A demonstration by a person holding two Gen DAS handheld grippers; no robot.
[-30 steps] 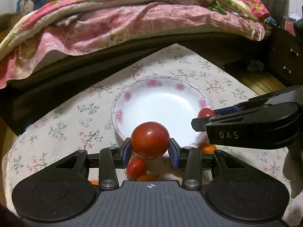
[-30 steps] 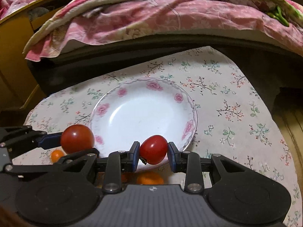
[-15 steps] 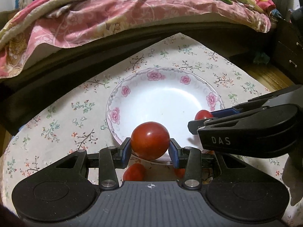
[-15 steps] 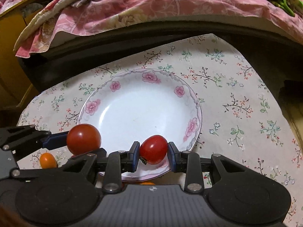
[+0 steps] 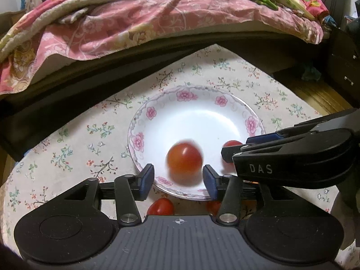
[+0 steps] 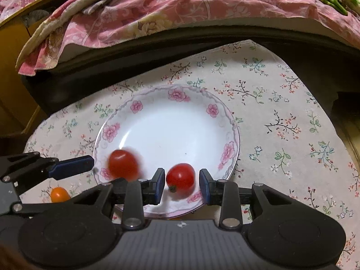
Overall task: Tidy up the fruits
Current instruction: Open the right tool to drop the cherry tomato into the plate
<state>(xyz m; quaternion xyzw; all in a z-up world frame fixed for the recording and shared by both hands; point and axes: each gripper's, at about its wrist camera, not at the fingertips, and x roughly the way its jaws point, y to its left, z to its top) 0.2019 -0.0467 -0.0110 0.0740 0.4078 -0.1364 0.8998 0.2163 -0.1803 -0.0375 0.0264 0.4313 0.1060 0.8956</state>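
Already two tomatoes (image 6: 123, 165) are released over the plate (image 6: 157, 103) by spread claws (image 5: 178, 181), while others (image 6: 59, 194) are left beside it.

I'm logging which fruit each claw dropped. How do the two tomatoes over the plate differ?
The left tomato looks larger and rounder; the right tomato is smaller and more oval. The left tomato is motion-blurred; the right tomato is sharper, with its stem end showing at the lower left. The left tomato sits ahead of the left claw; the right tomato is between the right claw's parted fingers. Both are red, free of the pads, over the plate.
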